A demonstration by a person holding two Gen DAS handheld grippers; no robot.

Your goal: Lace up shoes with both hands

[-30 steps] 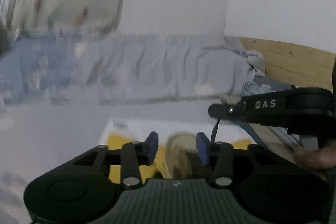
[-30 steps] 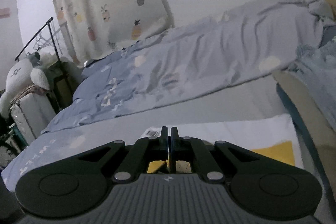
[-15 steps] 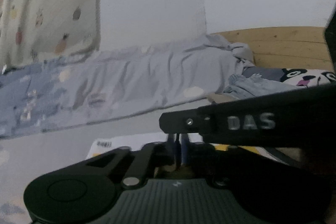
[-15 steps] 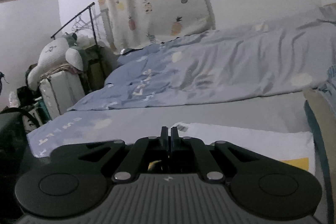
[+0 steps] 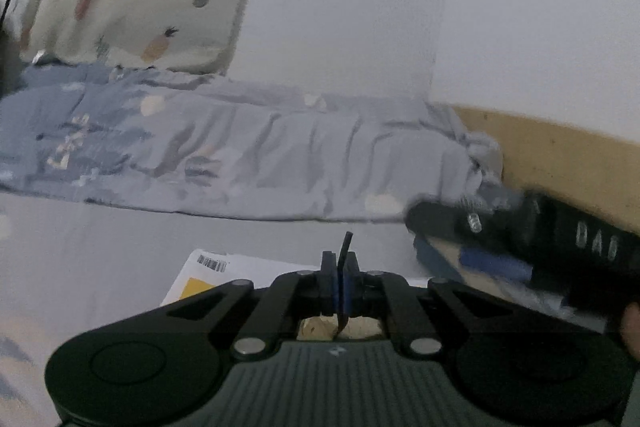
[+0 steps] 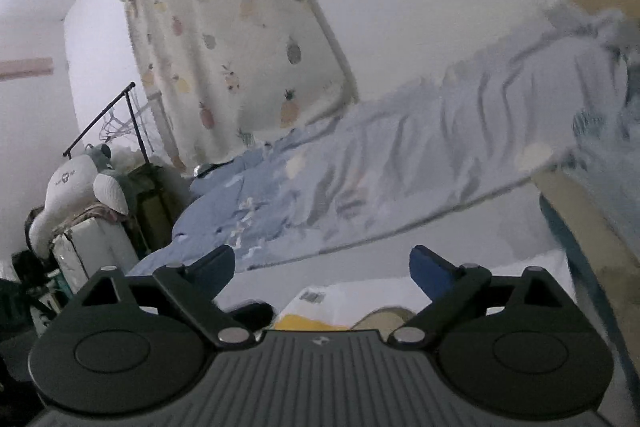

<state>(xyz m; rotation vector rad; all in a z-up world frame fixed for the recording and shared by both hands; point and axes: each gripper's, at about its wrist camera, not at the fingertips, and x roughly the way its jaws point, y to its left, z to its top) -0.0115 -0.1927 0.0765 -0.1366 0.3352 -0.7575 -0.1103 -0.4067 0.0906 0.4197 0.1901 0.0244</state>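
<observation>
My left gripper (image 5: 340, 277) is shut on a thin black shoelace (image 5: 345, 245); the lace's end sticks up above the blue pads and the rest runs down to a tan shoe (image 5: 320, 327), mostly hidden under the gripper body. The right gripper appears at the right of the left wrist view as a blurred black arm (image 5: 520, 231) marked DAS. In the right wrist view, my right gripper (image 6: 322, 263) stands wide open with nothing between its blue fingers (image 6: 430, 265). A tan shoe (image 6: 382, 319) peeks out just below it on a white and yellow sheet (image 6: 316, 301).
The white and yellow sheet (image 5: 208, 271) lies on a grey bed. A rumpled blue duvet (image 5: 240, 155) runs along the back, with a wooden headboard (image 5: 560, 155) at right. A pineapple-print curtain (image 6: 240, 47), a clothes rack (image 6: 108, 119) and a plush toy (image 6: 76, 187) stand at left.
The right gripper went from shut to wide open and drew away to the right. The left gripper, open a second ago, is now shut on the lace.
</observation>
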